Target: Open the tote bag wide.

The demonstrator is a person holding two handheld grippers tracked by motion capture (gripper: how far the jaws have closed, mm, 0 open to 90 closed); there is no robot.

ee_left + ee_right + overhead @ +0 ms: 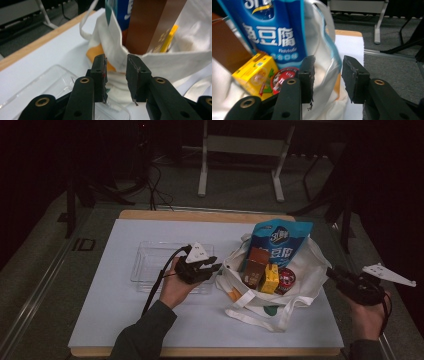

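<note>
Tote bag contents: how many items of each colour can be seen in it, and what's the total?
In the white tote bag, by colour:
Blue pouch: 1
Brown box: 1
Yellow carton: 1
Red round tin: 1
Total: 4 visible; anything deeper in the bag is hidden.

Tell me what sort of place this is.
Likely a lab or recording room, not a home: a wooden table with a white sheet stands on grey carpet, with cables and a metal stand behind in the dark.
</note>
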